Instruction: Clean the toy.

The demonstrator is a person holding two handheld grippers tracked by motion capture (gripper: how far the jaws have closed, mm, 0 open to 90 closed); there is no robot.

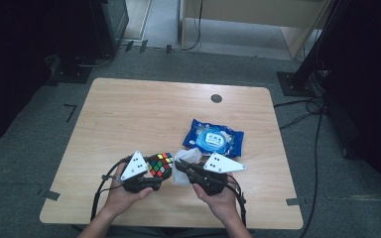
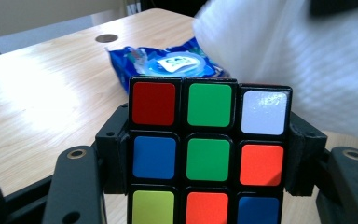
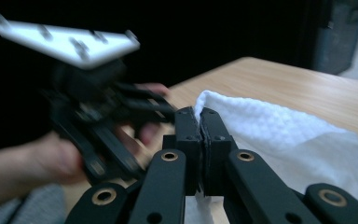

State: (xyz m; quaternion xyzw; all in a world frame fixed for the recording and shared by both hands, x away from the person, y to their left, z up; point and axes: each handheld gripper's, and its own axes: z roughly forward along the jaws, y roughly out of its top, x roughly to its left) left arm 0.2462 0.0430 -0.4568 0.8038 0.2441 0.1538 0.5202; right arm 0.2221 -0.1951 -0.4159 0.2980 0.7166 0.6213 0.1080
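Table (image 1: 129,114) far half bare | left gripper (image 1: 151,171) clamps cube (image 2: 207,151) | right gripper (image 3: 200,122) pinches wipe (image 3: 279,135)

Left hand: we see the left hand (image 1: 124,194) come in from the bottom of the high view, wrapped around its tool.
Left gripper: our left gripper (image 1: 151,174) has its jaws clamped on opposite sides of the puzzle cube (image 2: 208,149), lifted off the table.
Right hand: the right hand (image 1: 222,198) grips its tool from below, forearm angled inward.
Right gripper: the right gripper (image 3: 200,135) has its jaws pressed together, pinching the edge of the white wipe (image 3: 279,140).
Spacing: the two grippers sit close, tips facing.
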